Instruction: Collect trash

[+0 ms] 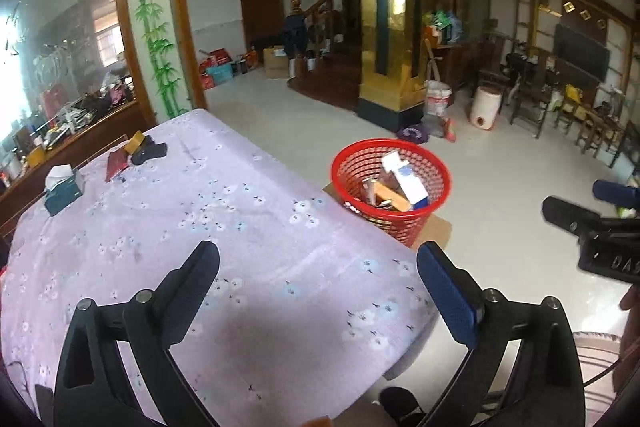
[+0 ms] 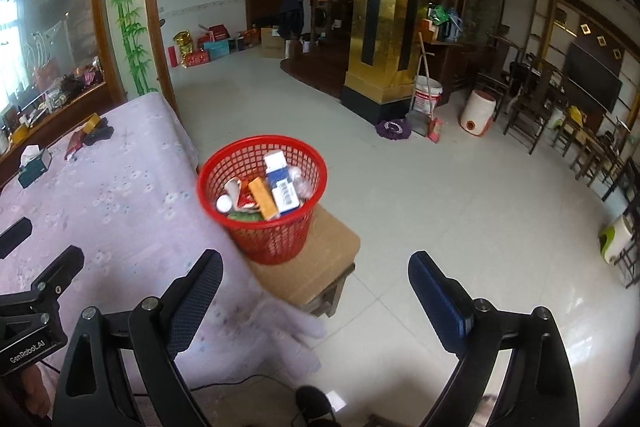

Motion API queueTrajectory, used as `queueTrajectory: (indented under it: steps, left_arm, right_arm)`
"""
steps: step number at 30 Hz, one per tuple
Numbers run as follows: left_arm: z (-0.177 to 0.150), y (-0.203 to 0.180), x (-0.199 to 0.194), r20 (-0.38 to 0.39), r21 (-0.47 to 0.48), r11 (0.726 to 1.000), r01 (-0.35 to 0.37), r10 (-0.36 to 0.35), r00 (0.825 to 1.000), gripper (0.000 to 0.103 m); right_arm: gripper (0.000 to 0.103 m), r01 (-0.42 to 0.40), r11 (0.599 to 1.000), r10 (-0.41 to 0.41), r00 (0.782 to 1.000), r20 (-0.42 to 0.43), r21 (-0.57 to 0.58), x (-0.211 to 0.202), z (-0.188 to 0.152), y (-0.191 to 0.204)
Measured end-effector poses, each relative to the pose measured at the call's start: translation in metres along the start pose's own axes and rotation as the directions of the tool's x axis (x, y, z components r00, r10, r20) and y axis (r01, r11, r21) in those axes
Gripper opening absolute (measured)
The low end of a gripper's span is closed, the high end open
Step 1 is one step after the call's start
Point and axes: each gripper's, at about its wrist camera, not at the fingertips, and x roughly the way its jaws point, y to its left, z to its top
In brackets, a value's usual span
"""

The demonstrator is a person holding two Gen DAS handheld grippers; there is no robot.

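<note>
A red mesh basket (image 1: pixel 400 223) (image 2: pixel 272 239) stands on a low wooden stool (image 2: pixel 320 259) just off the table's corner. Inside lie a white-and-blue carton (image 2: pixel 282 183), an orange box (image 2: pixel 264 201) and other scraps. Above the lilac flowered tablecloth (image 1: pixel 180 227) my left gripper (image 1: pixel 318 251) is open and holds nothing. My right gripper (image 2: pixel 315 257) is open and empty too, over the stool and floor nearer than the basket. Each gripper shows at the edge of the other's view: the right gripper (image 1: pixel 588 203), the left gripper (image 2: pixel 40 247).
At the table's far end lie a teal tissue box (image 1: pixel 64 187), a red packet (image 1: pixel 116 165), a yellow box (image 1: pixel 134 143) and a dark object (image 1: pixel 150 151). Beyond the tiled floor stand a golden pillar (image 2: pixel 384 27), white buckets (image 2: pixel 428 95) and dark wooden chairs (image 2: pixel 528 107).
</note>
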Motion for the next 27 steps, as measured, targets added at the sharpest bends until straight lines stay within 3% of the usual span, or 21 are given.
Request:
queueTrajectory:
  steps: [9, 15, 21, 27]
  left_arm:
    - [0.000, 0.015, -0.028, 0.051, -0.029, 0.994, 0.106, -0.105, 0.993, 0.099]
    - [-0.001, 0.017, -0.026, 0.032, -0.021, 0.997, 0.073, -0.073, 0.997, 0.099]
    - [0.000, 0.020, -0.026, 0.029, -0.021, 1.000, -0.019, 0.020, 0.999, 0.099]
    - [0.006, 0.018, -0.021, 0.011, -0.023, 0.999, -0.034, 0.034, 0.999, 0.099]
  right_arm:
    - [0.097, 0.023, 0.999, -0.024, 0.999, 0.033, 0.022, -0.039, -0.018, 0.011]
    - [0.098, 0.028, 0.999, -0.029, 0.999, 0.025, 0.021, -0.044, -0.021, 0.020]
    - [0.098, 0.016, 1.000, -0.016, 1.000, 0.015, 0.005, -0.038, -0.015, 0.029]
    - [0.098, 0.016, 1.000, -0.016, 1.000, 0.012, -0.002, -0.031, -0.008, 0.032]
